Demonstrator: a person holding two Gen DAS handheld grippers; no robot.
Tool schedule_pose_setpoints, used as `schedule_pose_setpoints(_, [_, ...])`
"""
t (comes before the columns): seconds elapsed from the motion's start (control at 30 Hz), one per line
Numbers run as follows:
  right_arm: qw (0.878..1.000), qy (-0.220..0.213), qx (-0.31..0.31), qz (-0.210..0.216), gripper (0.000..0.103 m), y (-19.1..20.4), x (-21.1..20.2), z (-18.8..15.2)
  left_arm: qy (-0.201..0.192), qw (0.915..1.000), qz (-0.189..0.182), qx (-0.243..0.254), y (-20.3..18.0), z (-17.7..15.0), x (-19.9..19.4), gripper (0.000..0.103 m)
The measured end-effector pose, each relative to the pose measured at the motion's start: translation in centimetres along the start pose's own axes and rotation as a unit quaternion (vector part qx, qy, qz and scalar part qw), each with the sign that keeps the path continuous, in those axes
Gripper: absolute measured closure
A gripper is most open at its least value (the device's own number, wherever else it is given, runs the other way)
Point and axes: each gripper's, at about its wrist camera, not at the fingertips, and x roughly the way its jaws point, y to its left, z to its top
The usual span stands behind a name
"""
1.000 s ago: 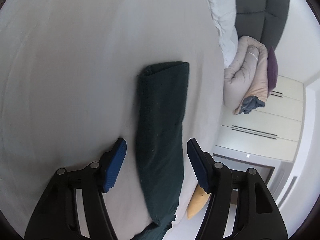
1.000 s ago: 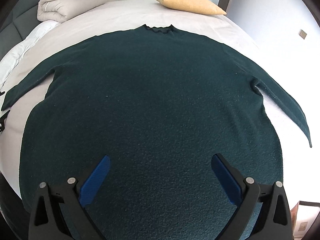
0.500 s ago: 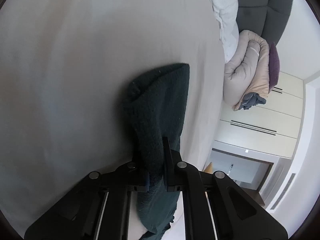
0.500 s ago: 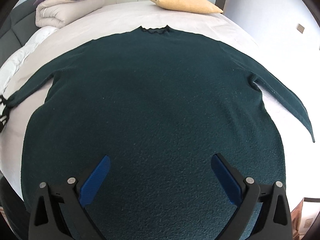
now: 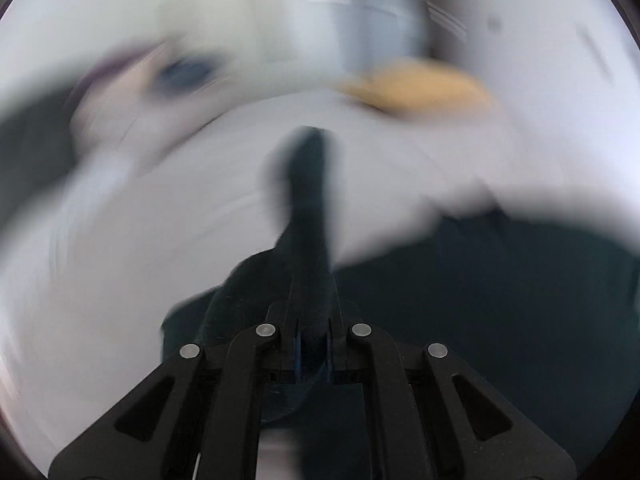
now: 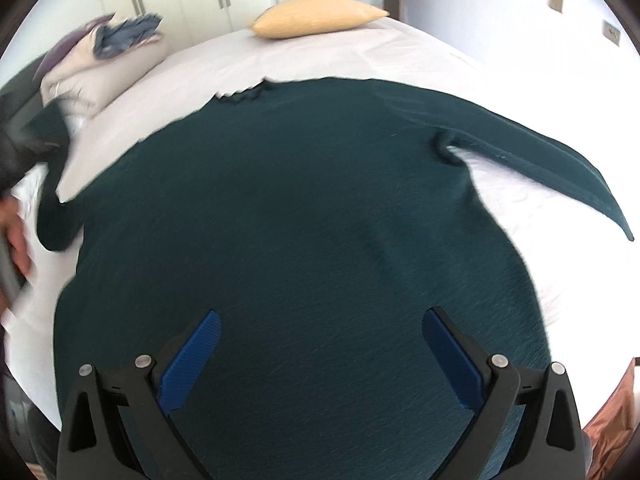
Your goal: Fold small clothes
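Bright even daylight; left wrist view heavily motion-blurred, right wrist sharper, fisheye-bent edges, dark corners.

The left wrist view is smeared by blur, so the yellow pillow (image 5: 416,88) and bedding pile (image 5: 160,80) are barely made out, while the sweater's (image 6: 304,232) hem is cut off below the right view.

Matt knitted sweater (image 6: 304,208) (fuzzy), smooth bedsheet (image 6: 320,60)

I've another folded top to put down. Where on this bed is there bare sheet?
Bare sheet lies between the sweater collar and the yellow pillow, and under its right sleeve. The left side is crowded: folded duvet and left gripper.
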Motion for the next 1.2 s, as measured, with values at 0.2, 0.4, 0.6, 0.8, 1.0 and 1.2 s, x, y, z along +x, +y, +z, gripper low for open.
schedule_pose_setpoints(0.2, [0.997,-0.012,0.030,0.070,0.000,-2.0,1.3,4.2,0.018,0.9923,0.010,0.122,-9.0,-4.3,2.6,0.097])
schedule_pose_setpoints(0.4, [0.951,0.085,0.118,0.274,0.003,-0.4,8.6,8.8,0.009,0.9927,0.024,0.118,-9.5,-5.4,2.4,0.096])
schedule_pose_setpoints(0.6, [0.868,0.168,0.243,0.398,0.021,2.6,15.9,10.7,0.004,0.9964,0.014,0.083,-10.1,-8.6,-1.3,0.096])
schedule_pose_setpoints(0.8, [0.821,0.220,0.268,0.454,0.021,6.4,18.7,11.5,0.001,0.9952,0.023,0.095,-10.3,-9.2,-2.2,0.096])
schedule_pose_setpoints(1.0, [0.799,0.260,0.277,0.465,0.032,8.3,20.6,11.5,-0.002,0.9968,0.015,0.078,-9.5,-9.4,-2.6,0.096])
schedule_pose_setpoints(1.2, [0.813,0.267,0.229,0.464,0.079,10.4,20.9,11.8,0.009,0.9975,0.012,0.069,-9.0,-9.6,-3.1,0.096])
